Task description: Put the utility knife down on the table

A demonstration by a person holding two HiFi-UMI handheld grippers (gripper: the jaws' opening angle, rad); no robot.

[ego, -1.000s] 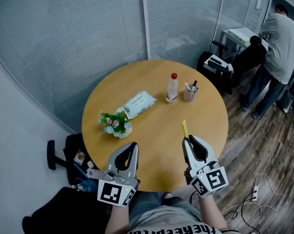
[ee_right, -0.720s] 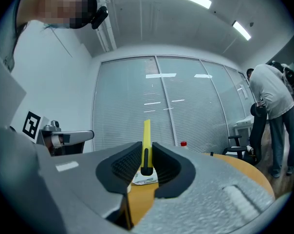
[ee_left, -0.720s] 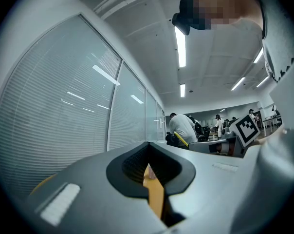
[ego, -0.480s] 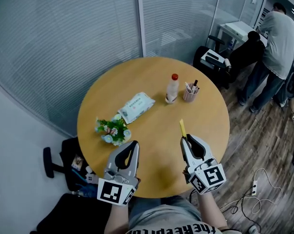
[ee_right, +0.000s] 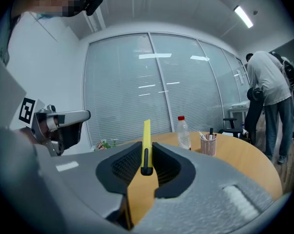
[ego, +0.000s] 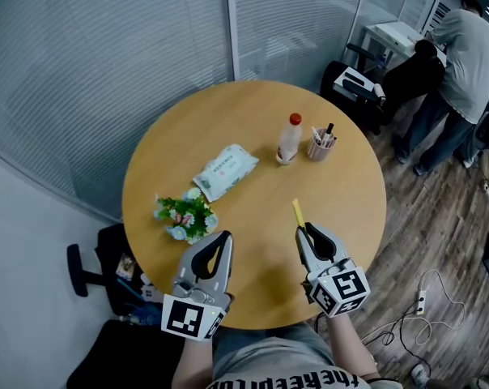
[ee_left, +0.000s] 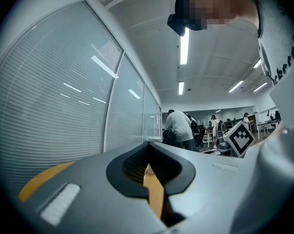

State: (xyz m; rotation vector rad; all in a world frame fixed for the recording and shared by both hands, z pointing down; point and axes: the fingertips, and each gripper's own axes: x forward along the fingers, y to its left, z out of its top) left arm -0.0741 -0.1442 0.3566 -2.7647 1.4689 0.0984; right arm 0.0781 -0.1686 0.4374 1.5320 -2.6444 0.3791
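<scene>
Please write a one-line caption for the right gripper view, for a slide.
Right gripper shut on a yellow utility knife, over a round wooden table with a bottle and a pen cup.

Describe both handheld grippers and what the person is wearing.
The left gripper and right gripper match. Each has a light grey moulded shell and two curved jaws lined with black ribbed pads that enclose a teardrop opening. Each carries a white cube printed with black square markers. No cables show. The person wears a grey shirt with dark lettering.
</scene>
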